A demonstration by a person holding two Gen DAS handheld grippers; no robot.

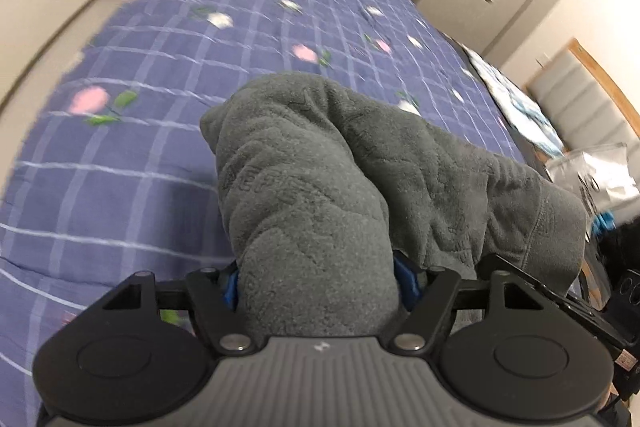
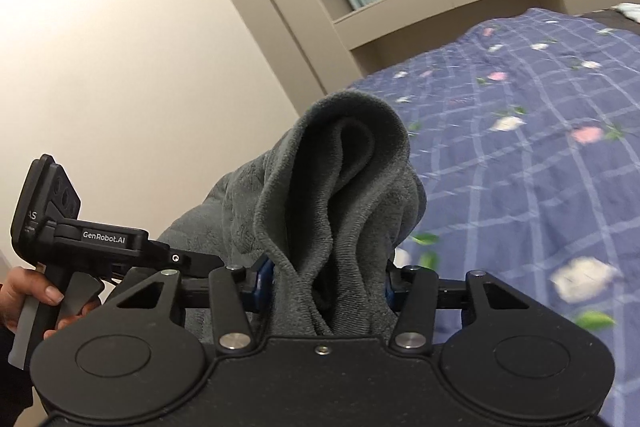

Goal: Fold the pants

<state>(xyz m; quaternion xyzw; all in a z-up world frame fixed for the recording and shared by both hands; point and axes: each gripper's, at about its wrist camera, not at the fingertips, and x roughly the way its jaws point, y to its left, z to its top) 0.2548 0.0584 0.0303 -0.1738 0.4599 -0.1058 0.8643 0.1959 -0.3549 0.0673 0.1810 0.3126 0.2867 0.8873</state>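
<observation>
Blue checked floral bedspread [image 1: 132, 75] spreads beneath the grey fleece pants [image 1: 320, 187], lifted clear of it. Left gripper [image 1: 318, 285] clamps one thick bunch; right gripper [image 2: 326, 281] pinches the folded waistband. Beige cupboards [image 2: 248, 7] stand behind.

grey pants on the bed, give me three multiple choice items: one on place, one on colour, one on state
1. Where is the left gripper in the right wrist view?
A. lower left
B. upper right
C. out of view

2. What colour is the bedspread?
A. plain red
B. blue-purple check with flowers
C. green stripes

3. What is the right gripper doing?
A. open, nothing in it
B. shut on a pillow
C. shut on the grey pants

Answers: 1 A, its handle and a hand show there; 2 B, white grid lines and pink flowers; 3 C, bunched grey cloth fills the jaws.
</observation>
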